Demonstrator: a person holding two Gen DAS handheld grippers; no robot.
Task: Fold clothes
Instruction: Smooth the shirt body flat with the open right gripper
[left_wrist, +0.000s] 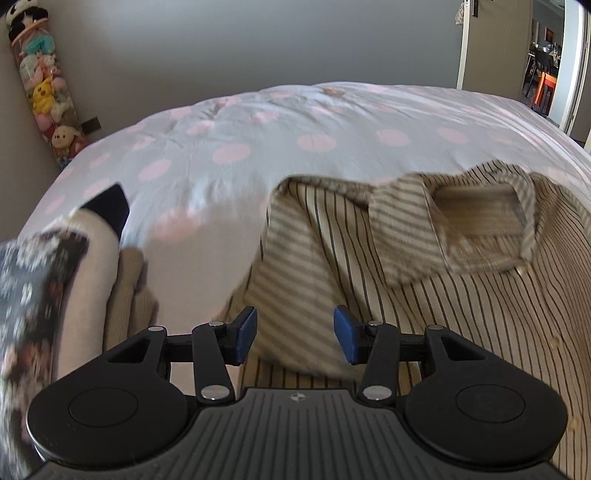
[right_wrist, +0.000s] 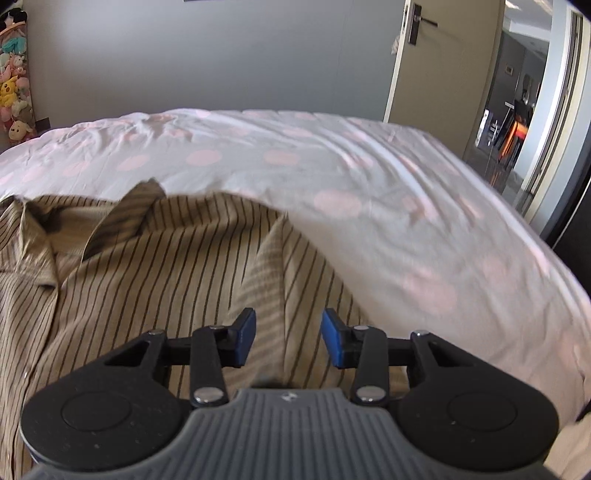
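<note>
Both tongs are up over the bed and I see the same beige striped shirt (left_wrist: 461, 295) through each wrist camera. It lies on the near part of the bed (left_wrist: 258, 147), which has a pale cover with pink dots, collar (left_wrist: 480, 229) toward the far side. Left gripper (left_wrist: 294, 338): blue pads (left_wrist: 245, 334) spread apart, nothing between them. Below the gap is a folded-over flap of the shirt's left side, its diagonal stripes running across the straight stripes of the body. I can't tell if the pads touch the cloth; they look just above it. Right gripper (right_wrist: 288, 339): its blue pads (right_wrist: 334, 341) are apart too, holding nothing, over the shirt's right side where another flap is turned in toward the middle. The flap's edge runs from near the gap up to a peak at the shirt's far edge. In the right view the collar sits far left, and bare bed cover fills the right and far part. In the left view, at the near left edge, a small stack of other clothes (left_wrist: 74, 288) rests on the bed: a dark floral piece, a beige one with a dark tip, a tan knit. It is apart from the shirt. Both views are motion-blurred. Hanging plush toys (left_wrist: 44, 88) are on the far left wall, and there's an open door (right_wrist: 417, 62) far right.
</note>
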